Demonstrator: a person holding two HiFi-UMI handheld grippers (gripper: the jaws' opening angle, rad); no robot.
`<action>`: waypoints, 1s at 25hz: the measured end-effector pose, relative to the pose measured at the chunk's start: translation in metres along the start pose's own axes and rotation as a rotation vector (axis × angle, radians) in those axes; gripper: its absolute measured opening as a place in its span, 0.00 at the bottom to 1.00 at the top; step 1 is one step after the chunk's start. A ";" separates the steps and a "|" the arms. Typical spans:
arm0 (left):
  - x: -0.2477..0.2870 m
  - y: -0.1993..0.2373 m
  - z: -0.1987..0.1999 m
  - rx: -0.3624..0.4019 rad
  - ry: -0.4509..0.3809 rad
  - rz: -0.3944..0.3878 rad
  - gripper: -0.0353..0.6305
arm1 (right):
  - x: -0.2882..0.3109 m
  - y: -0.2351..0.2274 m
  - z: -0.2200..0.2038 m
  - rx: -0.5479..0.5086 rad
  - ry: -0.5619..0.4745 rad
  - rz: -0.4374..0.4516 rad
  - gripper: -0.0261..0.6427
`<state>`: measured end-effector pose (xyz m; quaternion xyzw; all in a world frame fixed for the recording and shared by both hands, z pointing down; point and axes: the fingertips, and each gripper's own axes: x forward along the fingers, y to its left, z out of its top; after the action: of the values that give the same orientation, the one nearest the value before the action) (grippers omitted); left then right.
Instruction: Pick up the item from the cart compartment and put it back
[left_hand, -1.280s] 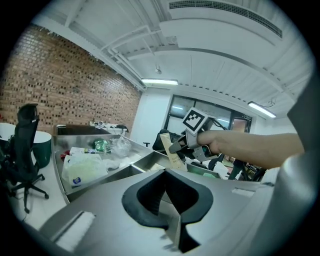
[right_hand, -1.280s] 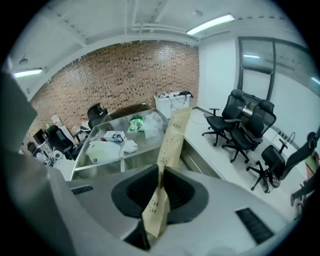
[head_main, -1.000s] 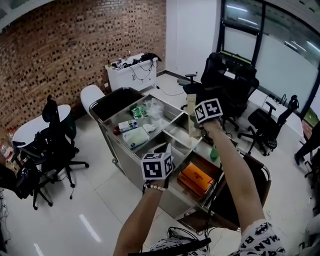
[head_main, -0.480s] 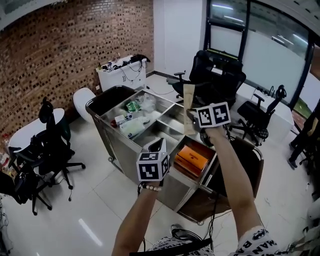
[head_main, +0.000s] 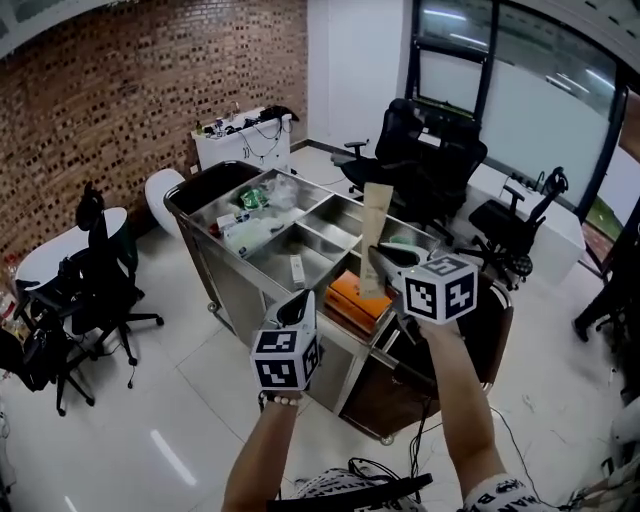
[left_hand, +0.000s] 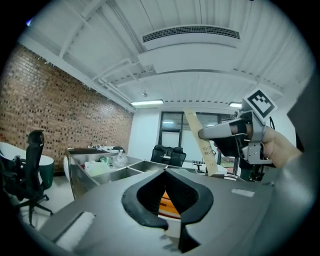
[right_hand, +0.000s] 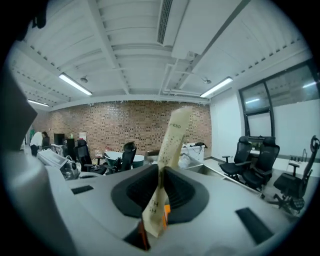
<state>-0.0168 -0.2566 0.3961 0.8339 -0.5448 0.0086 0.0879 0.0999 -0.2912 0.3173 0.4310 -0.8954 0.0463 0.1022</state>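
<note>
My right gripper (head_main: 384, 262) is shut on a long flat tan paper packet (head_main: 375, 222) with dark print. It holds the packet upright, slightly tilted, above the near right part of the steel cart (head_main: 236, 291). In the right gripper view the packet (right_hand: 171, 141) rises from between the pads, its lower end hanging below them. My left gripper (head_main: 297, 308) hovers in front of the cart's near side, shut and with nothing in it. The left gripper view shows the jaw tips (left_hand: 167, 173) touching, and beyond them the right gripper (left_hand: 204, 134) with the packet (left_hand: 200, 142).
The cart's far compartment holds bottles, a green packet and a plastic bag (head_main: 252, 206). An orange box (head_main: 359, 299) lies in the near compartment, and a small white item (head_main: 296, 268) in the middle one. Black office chairs (head_main: 428, 152) stand behind the cart, more (head_main: 98, 290) at the left.
The right gripper has lifted the packet out of the cart and drawn it back toward me. The left gripper has also pulled back and lower. The cart now looks farther off.
</note>
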 end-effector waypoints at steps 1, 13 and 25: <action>-0.004 -0.005 -0.004 -0.009 -0.006 0.008 0.06 | -0.011 0.005 -0.004 -0.006 -0.009 0.012 0.13; -0.059 -0.049 -0.047 -0.054 0.015 0.033 0.06 | -0.091 0.056 -0.080 0.038 -0.042 0.097 0.13; -0.093 -0.063 -0.070 -0.047 0.027 0.040 0.06 | -0.126 0.083 -0.131 0.091 -0.021 0.069 0.13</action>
<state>0.0084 -0.1362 0.4456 0.8203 -0.5602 0.0089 0.1148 0.1304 -0.1211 0.4175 0.4047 -0.9076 0.0861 0.0713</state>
